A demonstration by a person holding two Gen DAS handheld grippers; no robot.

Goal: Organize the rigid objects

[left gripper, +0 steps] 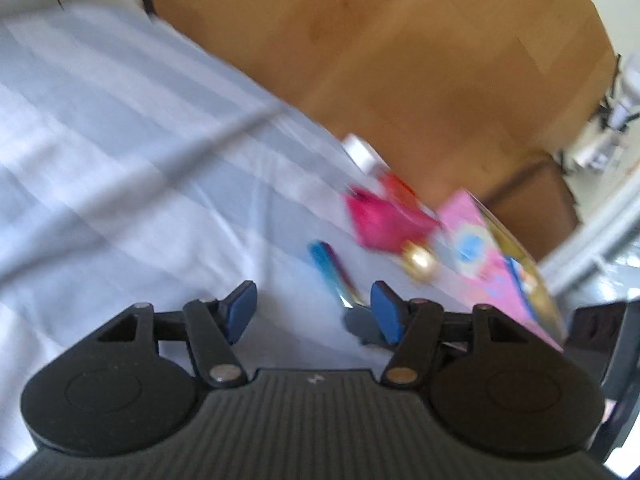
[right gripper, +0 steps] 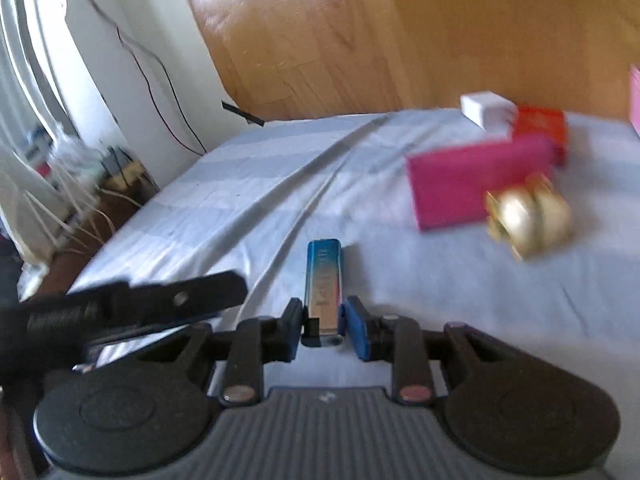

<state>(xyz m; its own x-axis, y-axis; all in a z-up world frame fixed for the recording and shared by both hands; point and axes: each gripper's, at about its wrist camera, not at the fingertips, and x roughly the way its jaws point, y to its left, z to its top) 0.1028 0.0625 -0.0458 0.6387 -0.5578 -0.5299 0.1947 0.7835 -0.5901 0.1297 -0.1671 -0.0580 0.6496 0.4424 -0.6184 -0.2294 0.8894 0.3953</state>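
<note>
**Right tongs clamp the blue stick on the bed**

At lower centre of the right view, the right tongs pinch the near end of the blue stick, which lies on the bed. It looks stiff, light and glossy (likely slippery), so gripping its flat sides suits. The left tongs stand apart, empty. Farther, right: gold ornament, pink box.

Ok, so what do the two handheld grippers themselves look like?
The left gripper and right gripper look alike: a dark grey ribbed body flanked by two round black housings, black linkage bars with silver rivets, and black fingers faced with blue pads. A small pale mark sits on each body. No sleeves show.
</note>
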